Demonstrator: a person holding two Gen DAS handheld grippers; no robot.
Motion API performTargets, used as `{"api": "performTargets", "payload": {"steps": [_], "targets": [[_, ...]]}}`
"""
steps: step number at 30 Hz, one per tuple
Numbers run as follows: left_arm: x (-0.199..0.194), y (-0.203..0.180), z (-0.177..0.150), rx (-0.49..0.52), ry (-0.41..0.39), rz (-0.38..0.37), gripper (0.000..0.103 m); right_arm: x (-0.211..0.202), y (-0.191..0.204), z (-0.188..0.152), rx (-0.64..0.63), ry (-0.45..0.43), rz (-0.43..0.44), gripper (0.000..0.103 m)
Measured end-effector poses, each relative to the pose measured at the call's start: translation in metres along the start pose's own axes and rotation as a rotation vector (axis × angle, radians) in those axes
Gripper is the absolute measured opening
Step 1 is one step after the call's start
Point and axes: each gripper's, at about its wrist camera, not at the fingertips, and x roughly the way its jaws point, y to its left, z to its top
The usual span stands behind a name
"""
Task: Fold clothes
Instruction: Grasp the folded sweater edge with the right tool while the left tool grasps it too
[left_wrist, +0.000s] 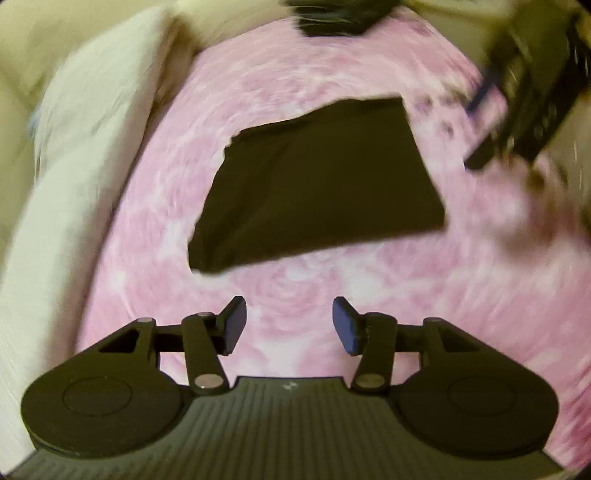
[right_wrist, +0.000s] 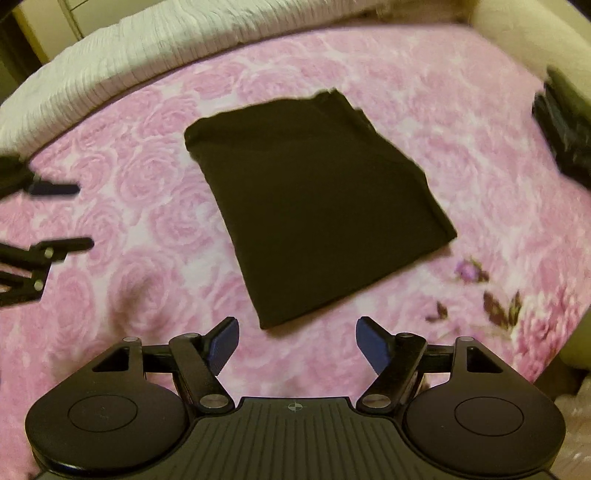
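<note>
Folded black garment (right_wrist: 317, 206) on pink bedspread (right_wrist: 147, 177) — no containers.

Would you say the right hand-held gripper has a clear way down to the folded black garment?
Probably yes: the right hand-held gripper is open and empty, with only bare pink bedspread before the folded black garment.

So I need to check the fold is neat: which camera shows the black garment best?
The right wrist view: the folded black garment is sharp there, with its stacked edges and corners visible on the pink bedspread. The left wrist view shows it whole too, but motion-blurred, a flat dark shape.
</note>
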Motion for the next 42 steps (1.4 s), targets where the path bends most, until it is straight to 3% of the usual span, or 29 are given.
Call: {"api": "performTargets", "payload": {"steps": [7, 12, 15, 17, 18, 19, 22, 25, 28, 29, 35, 40, 42], "targets": [[0.071, -0.003, -0.011, 0.263, -0.021, 0.061, 0.047, 0.058, 0.062, -0.016, -0.417, -0.133, -0.107, 0.074], [0.12, -0.013, -0.016, 0.507, -0.088, 0.111, 0.054, 0.128, 0.076, -0.032, -0.617, -0.119, -0.216, 0.074], [0.148, -0.012, -0.018, 0.598, -0.111, 0.124, 0.054, 0.141, 0.068, -0.039, -0.656, -0.163, -0.233, 0.073], [0.162, -0.008, -0.017, 0.629, -0.116, 0.13, 0.054, 0.142, 0.058, -0.039, -0.642, -0.188, -0.222, 0.057], [0.167, -0.006, -0.017, 0.651, -0.125, 0.138, 0.054, 0.142, 0.052, -0.038, -0.627, -0.193, -0.206, 0.035], [0.172, -0.003, -0.018, 0.678, -0.135, 0.145, 0.058, 0.14, 0.045, -0.033, -0.596, -0.197, -0.181, 0.021], [0.184, -0.001, -0.018, 0.769, -0.153, 0.151, 0.057, 0.124, 0.02, -0.019, -0.504, -0.208, -0.096, 0.011], [0.193, -0.005, -0.012, 0.833, -0.153, 0.161, 0.047, 0.097, 0.001, -0.011, -0.477, -0.212, -0.067, 0.011], [0.185, -0.014, -0.001, 0.822, -0.151, 0.12, 0.019, 0.065, -0.016, -0.009, -0.459, -0.214, -0.077, 0.011], [0.177, -0.019, 0.003, 0.805, -0.158, 0.104, 0.015, 0.055, -0.021, -0.011, -0.46, -0.212, -0.091, 0.011], [0.151, -0.052, 0.01, 0.674, -0.145, 0.021, 0.012, 0.051, -0.033, -0.049, -0.544, -0.14, -0.229, 0.013], [0.149, -0.056, 0.008, 0.62, -0.128, 0.016, 0.011, 0.094, -0.001, -0.079, -0.62, -0.156, -0.369, 0.052], [0.148, -0.056, 0.009, 0.617, -0.126, 0.017, 0.011, 0.114, 0.007, -0.085, -0.67, -0.176, -0.385, 0.054]]}}
